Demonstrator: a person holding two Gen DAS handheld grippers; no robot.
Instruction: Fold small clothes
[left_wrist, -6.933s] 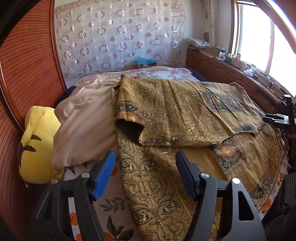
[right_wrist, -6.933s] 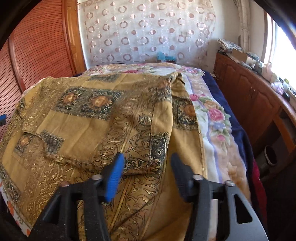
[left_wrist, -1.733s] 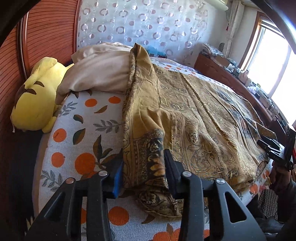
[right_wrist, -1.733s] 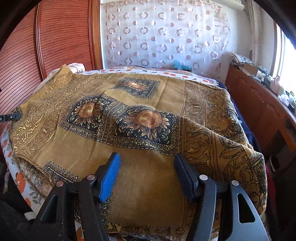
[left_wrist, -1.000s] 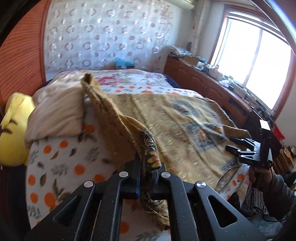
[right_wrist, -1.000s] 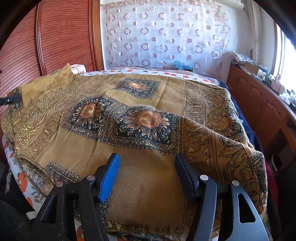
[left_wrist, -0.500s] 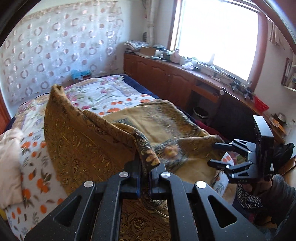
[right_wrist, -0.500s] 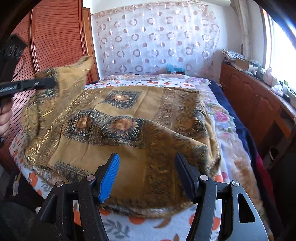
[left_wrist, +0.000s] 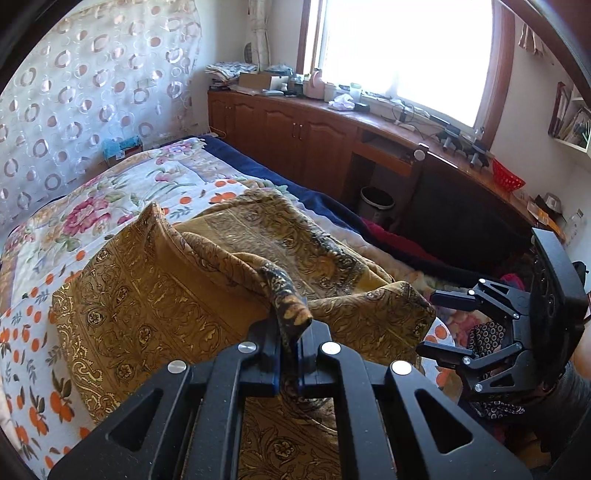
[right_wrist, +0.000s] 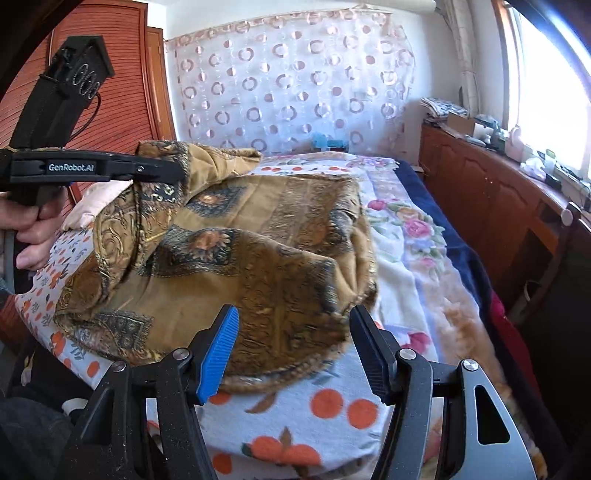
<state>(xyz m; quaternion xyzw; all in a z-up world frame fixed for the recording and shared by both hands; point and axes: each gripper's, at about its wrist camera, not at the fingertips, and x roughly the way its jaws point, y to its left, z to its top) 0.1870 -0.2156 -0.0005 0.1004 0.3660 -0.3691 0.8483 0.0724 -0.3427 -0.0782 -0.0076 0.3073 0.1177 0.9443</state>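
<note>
A mustard-gold patterned garment (left_wrist: 177, 295) (right_wrist: 266, 258) lies in loose folds on the bed. My left gripper (left_wrist: 290, 332) is shut on one dark-bordered edge of it and holds that edge lifted above the rest of the cloth. In the right wrist view the left gripper (right_wrist: 177, 168) shows at the upper left, a hand around its handle, with cloth hanging from its tip. My right gripper (right_wrist: 291, 347) hovers open over the near hem with nothing between its fingers. From the left wrist view the right gripper (left_wrist: 428, 321) is seen at the right, jaws apart.
The bed carries an orange-print cover (right_wrist: 332, 406) and a floral quilt (left_wrist: 122, 192). A beige pillow (right_wrist: 92, 199) lies by the red-brown wardrobe (right_wrist: 122, 103). Wooden cabinets (left_wrist: 295, 136) with clutter run under the window. A bin (left_wrist: 376, 199) stands on the floor.
My left gripper has carried the held edge across the bed toward the right gripper, folding the garment over itself. The right gripper has drifted slightly and stayed open.
</note>
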